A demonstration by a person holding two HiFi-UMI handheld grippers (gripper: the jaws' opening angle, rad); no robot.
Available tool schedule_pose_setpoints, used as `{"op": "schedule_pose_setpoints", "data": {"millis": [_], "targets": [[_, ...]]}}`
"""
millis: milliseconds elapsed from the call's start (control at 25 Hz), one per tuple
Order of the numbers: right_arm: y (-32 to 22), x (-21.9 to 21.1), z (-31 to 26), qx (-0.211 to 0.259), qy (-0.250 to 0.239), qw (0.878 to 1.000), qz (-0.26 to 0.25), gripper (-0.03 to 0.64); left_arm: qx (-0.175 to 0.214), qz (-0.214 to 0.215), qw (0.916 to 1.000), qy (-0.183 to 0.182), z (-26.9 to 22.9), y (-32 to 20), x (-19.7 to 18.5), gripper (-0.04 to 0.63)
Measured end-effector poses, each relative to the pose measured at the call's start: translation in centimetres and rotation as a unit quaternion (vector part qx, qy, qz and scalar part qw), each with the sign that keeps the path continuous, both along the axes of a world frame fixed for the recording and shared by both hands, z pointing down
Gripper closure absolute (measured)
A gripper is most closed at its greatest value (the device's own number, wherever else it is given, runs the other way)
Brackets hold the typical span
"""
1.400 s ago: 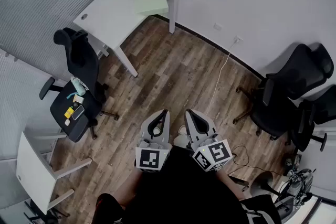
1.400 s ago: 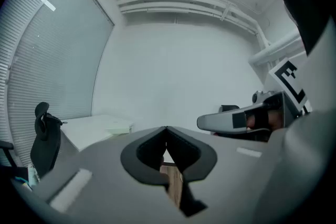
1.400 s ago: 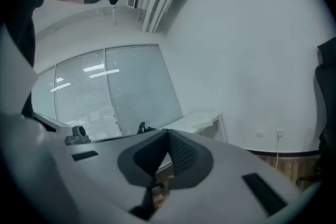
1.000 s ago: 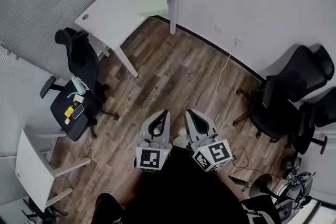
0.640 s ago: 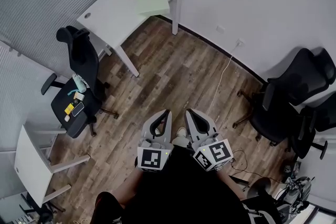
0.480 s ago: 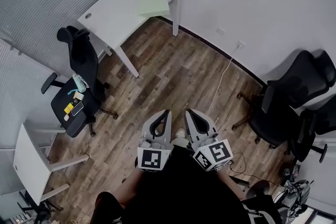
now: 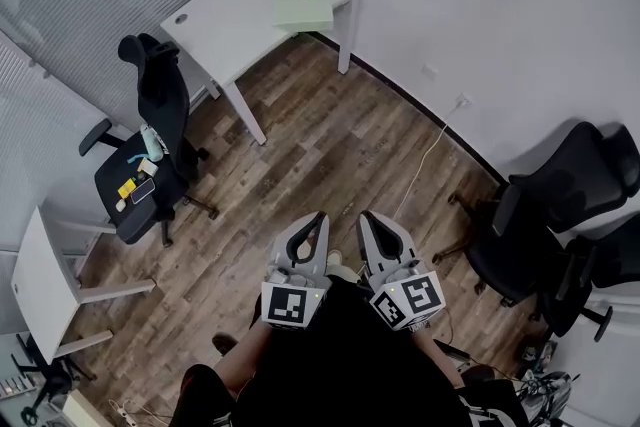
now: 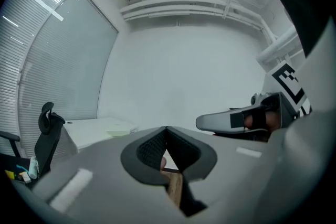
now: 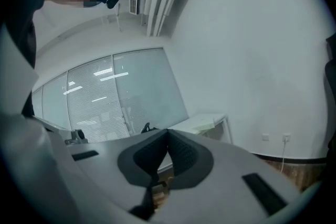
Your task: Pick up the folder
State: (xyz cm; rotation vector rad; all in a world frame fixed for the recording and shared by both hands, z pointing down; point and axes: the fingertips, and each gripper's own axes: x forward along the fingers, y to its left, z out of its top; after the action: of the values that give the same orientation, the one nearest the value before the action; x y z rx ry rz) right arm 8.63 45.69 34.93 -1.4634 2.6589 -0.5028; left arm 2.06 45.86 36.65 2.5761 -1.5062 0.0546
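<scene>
A pale green folder lies flat near the far right corner of a white desk against the wall, far from both grippers. My left gripper and right gripper are held side by side over the wood floor, pointing toward the desk, both shut and empty. In the left gripper view the jaws meet at their tips, with the folder small on the desk beyond and the right gripper alongside. The right gripper view shows its jaws closed, with the folder on the desk behind.
A black office chair with small items on its seat stands left of the desk. Two more black chairs stand at the right. A second white table is at lower left. A white cable runs from a wall socket.
The whole view has shifted: the desk, folder and left chair sit further right in the picture, and the right chairs lower. Both grippers stay shut side by side.
</scene>
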Motion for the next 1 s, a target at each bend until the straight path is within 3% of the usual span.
{"op": "schedule_pose_setpoints", "data": {"millis": [160,560,760,1000], "targets": [[-0.4,0.2,0.3,0.000,0.003,1.000,-0.008,0.620,0.017,-0.006,0.9998,0.004,-0.3,-0.7,0.0,0.589],[-2.8,0.4,1.4,-0.005,0.014,1.000,-0.015,0.620,0.000,-0.022,0.9998,-0.001,1.1,-2.8,0.3,0.589],[-5.4,0.7,1.6,-0.004,0.026,1.000,-0.012,0.620,0.003,-0.026,0.9996,0.011,0.9,-5.9,0.2,0.589],[-9.8,1.4,1.9,-0.009,0.021,1.000,-0.004,0.618,0.008,-0.020,0.9998,-0.001,0.9,-10.2,1.0,0.589]]}}
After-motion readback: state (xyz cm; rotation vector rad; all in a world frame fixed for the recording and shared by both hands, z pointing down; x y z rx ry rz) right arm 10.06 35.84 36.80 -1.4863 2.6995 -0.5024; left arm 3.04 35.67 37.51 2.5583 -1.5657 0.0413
